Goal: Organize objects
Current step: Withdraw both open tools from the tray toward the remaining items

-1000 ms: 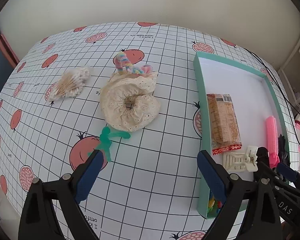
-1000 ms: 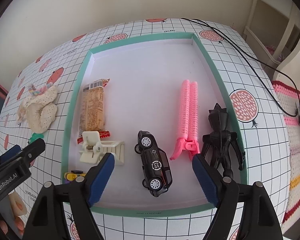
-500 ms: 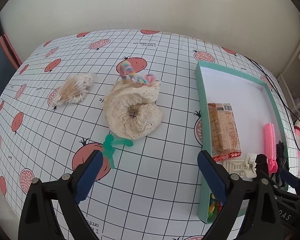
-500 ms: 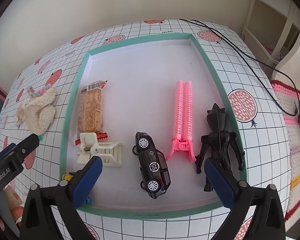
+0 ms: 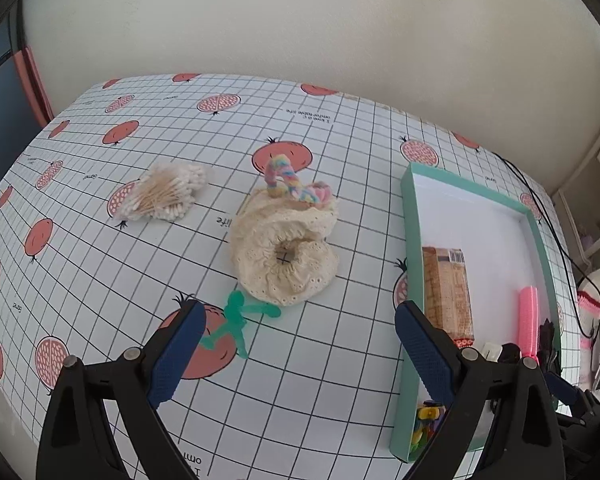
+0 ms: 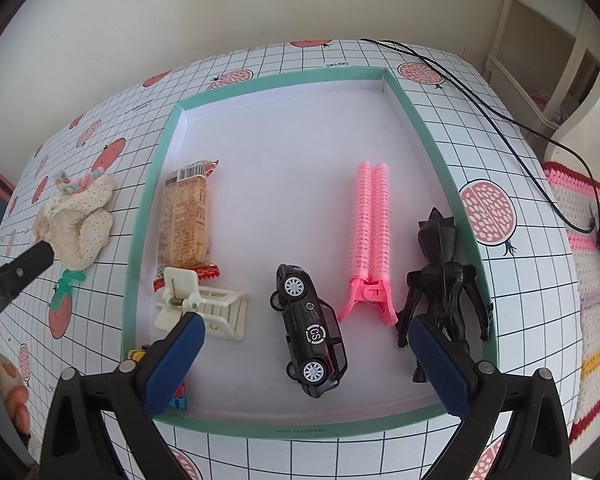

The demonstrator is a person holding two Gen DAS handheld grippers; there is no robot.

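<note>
Both grippers, left (image 5: 296, 344) and right (image 6: 306, 356), stand apart, empty. Risk: the scrunchie (image 5: 286, 258) at 12 o'clock drags the green figure (image 5: 240, 320) if grasped carelessly.

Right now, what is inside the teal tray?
Teal tray holds a snack bar, white clip, black car, pink curler clip, black figure; a colourful toy is partly hidden.

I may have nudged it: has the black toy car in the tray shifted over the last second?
No. The black toy car lies between the white clip and pink hair clip as before; only the camera pulled back.
</note>
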